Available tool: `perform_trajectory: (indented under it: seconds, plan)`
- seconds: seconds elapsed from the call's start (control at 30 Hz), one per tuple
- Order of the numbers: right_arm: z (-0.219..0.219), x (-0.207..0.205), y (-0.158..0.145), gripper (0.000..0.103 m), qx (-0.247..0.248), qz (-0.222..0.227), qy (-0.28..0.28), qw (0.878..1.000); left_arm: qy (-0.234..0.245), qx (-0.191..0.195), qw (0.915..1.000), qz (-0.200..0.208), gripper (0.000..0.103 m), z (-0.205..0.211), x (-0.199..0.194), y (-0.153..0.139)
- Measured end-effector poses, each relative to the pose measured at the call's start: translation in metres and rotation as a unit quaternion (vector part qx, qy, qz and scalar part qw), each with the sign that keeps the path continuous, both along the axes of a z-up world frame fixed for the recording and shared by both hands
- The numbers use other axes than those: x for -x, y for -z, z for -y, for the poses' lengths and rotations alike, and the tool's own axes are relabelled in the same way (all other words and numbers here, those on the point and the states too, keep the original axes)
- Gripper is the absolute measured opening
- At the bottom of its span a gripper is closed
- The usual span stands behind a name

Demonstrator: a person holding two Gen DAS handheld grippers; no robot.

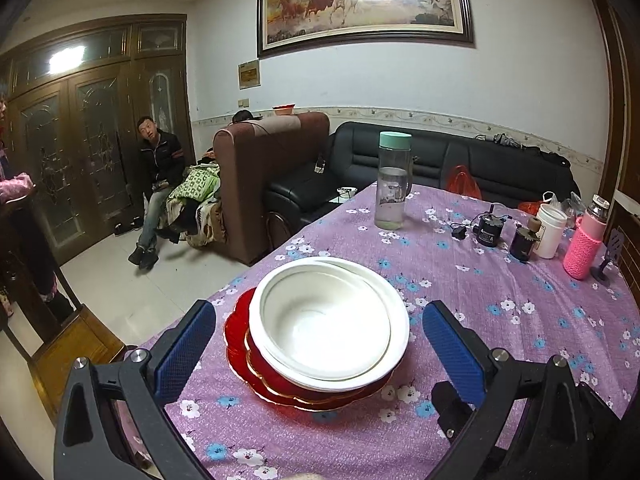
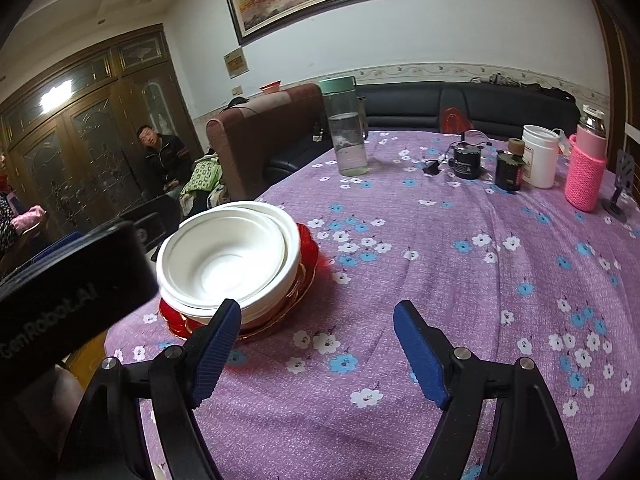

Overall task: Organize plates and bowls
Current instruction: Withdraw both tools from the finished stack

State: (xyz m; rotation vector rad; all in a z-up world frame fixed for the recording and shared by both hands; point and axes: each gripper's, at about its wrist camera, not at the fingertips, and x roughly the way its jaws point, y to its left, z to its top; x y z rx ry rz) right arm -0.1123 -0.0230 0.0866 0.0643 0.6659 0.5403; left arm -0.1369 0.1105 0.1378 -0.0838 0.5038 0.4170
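Left wrist view has the left gripper (image 1: 318, 336) spread wide around the stack, blue pads clear of it on both sides. White bowls (image 1: 330, 320) sit nested on red plates (image 1: 240, 338) near the table edge; how many of each, hard to say, perhaps two. Over on the right wrist view, the right gripper (image 2: 316, 340) stands apart and empty above the purple floral tablecloth (image 2: 440, 260), its left finger covering the stack's near rim.

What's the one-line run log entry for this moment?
stack: white bowls nested on red plates | left hand-held gripper: open, straddling stack | right hand-held gripper: open, empty, beside stack | tablecloth
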Motion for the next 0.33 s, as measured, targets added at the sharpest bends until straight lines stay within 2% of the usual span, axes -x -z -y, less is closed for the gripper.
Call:
perform_trajectory:
  seconds: [0.33]
  plan:
    - [0.016,-0.011,-0.002,0.084,-0.01,-0.007,0.011,1.0,0.008,-0.014,0.9998,-0.012,0.103,0.017,-0.016,0.004]
